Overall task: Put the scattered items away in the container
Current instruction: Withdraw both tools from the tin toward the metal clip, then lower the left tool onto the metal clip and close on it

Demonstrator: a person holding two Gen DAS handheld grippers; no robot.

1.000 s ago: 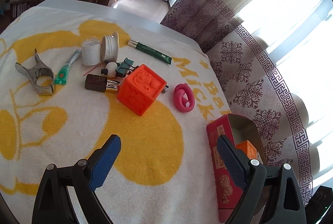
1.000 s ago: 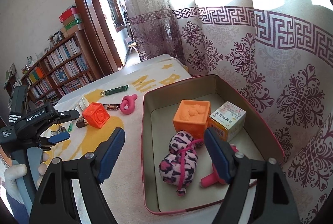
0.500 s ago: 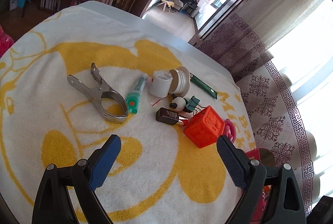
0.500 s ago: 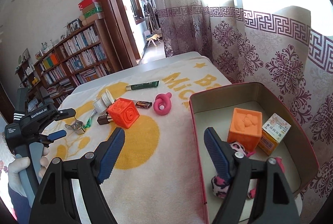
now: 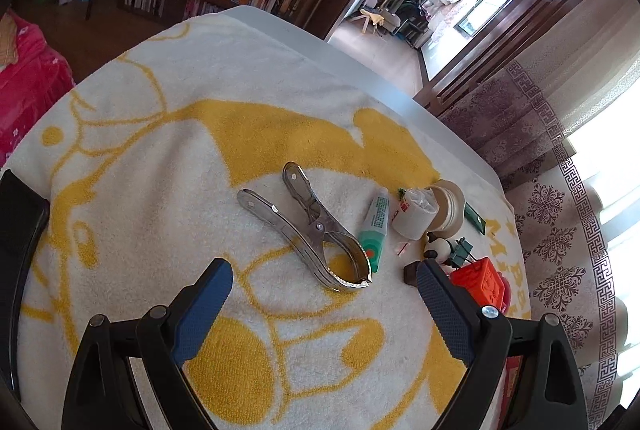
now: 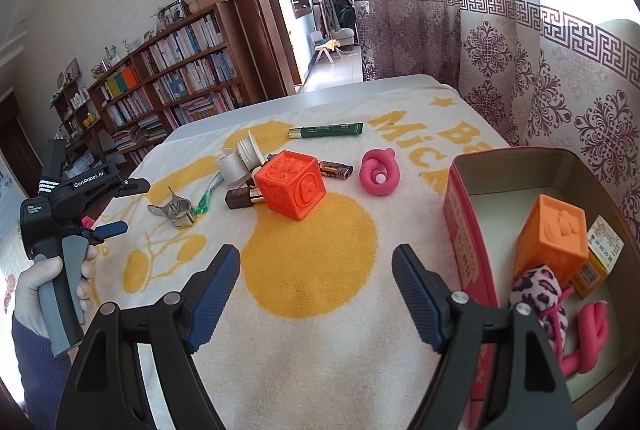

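**Listener:** How far along are you?

**Operator:** Partly done. My right tongs [image 6: 316, 272] hang apart and empty. Just right of them, the red tin [image 6: 464, 226] already holds an orange block [image 6: 554, 238], a small carton, a spotted plush and a pink twist.

**Listener:** What's left?

**Operator:** Ahead of them lie a red-orange cube [image 6: 294, 186] and a pink ring [image 6: 379, 177]. My left tongs [image 5: 322, 300] gape empty too, a metal clamp [image 5: 316, 230] just beyond their tips.

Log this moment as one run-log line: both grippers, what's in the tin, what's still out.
left gripper: open, above metal clamp | right gripper: open, empty | tin: orange block inside | out: red cube, pink ring
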